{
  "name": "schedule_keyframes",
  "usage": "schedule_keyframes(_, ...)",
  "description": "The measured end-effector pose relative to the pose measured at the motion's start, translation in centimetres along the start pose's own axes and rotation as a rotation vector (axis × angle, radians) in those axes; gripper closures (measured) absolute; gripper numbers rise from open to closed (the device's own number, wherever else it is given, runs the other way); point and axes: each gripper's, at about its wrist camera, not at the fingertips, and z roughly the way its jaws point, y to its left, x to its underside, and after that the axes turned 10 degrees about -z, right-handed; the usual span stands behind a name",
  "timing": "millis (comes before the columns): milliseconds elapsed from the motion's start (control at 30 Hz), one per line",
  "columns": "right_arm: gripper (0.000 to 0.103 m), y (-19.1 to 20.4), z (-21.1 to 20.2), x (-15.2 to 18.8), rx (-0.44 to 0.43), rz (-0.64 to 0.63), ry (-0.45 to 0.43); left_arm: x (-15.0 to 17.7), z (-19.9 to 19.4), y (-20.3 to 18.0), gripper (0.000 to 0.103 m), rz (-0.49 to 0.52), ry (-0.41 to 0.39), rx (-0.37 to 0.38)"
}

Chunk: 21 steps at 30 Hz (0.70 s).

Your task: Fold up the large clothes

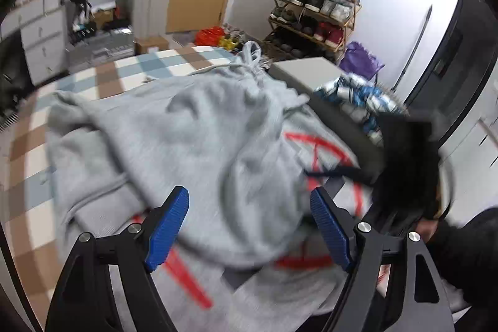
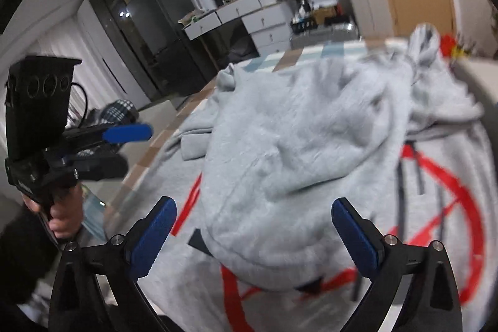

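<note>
Two grippers, both wide apart and holding nothing; left gripper hangs over the near part of the grey hoodie, blue pads clear of the cloth; right gripper the same, jaws spread as far as they seem to go, fabric under the gap but not pinched. Hoodie lies spread on the checked mat on the floor, a sleeve or side panel folded in over the red print; hood and drawstring bunched at the far end near the shoe rack.

Step, as I read it: one fold laid and let go; garment only partly folded, lumpy, edges not squared. Next move probably calls for a fresh grasp on the opposite sleeve or the near hem; each gripper needs to come down onto an edge, pinch through one clean layer, then lift and carry together so the cloth does not drag the finished fold open.

Hard to make out: both views smeared by motion blur, so seams and the cuff edge are vague; near hem cut off below the gripper frames; how many layers sit under the folded flap I cannot tell; the print is half covered, not readable. Left gripper also shows at the side of the right wrist view, held by a hand, sleeve dark; the right gripper shows in the left view only as a dark blur.
</note>
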Motion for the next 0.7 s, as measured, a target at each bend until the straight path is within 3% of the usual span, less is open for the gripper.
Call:
schedule_keyframes(67,0.002,-2.3,1.2,1.1,-0.143,0.170,0.017,-2.2,1.2,-0.1,0.026,-0.057,-0.002,0.031)
schedule_keyframes(167,0.002,-5.6,-0.4,3.4,-0.311,0.425,-0.076,-5.2,4.7,-1.3,0.026,-0.091,0.082,0.066)
schedule_keyframes(267,0.000,-6.8,-4.3,5.3,-0.310,0.491,-0.204,-7.6,9.3,-3.1,0.026,-0.080,0.172,0.055)
schedule_keyframes(367,0.000,-6.8,-8.3,7.2,-0.241,0.489,-0.299,-8.8,13.4,-4.6,0.026,-0.059,0.223,-0.028)
schedule_keyframes(467,0.000,-6.2,-10.6,8.8,-0.190,0.467,-0.323,-9.0,16.4,-4.8,0.028,-0.062,0.277,-0.134)
schedule_keyframes(500,0.000,-5.8,-11.2,9.4,-0.167,0.455,-0.322,-8.9,16.9,-4.4,0.052,-0.076,0.290,-0.145)
schedule_keyframes(533,0.000,-5.5,-11.5,9.8,-0.158,0.448,-0.321,-9.0,17.0,-4.0,0.092,-0.094,0.304,-0.152)
schedule_keyframes(567,0.000,-5.2,-11.7,10.2,-0.146,0.442,-0.317,-9.1,17.0,-3.5,0.095,-0.112,0.317,-0.169)
schedule_keyframes(633,0.000,-5.0,-11.8,10.8,-0.148,0.444,-0.306,-9.6,15.9,-2.5,0.095,-0.163,0.311,-0.119)
schedule_keyframes(700,0.000,-5.3,-11.5,11.1,-0.194,0.478,-0.317,-9.9,13.0,-2.2,0.095,-0.165,0.260,-0.105)
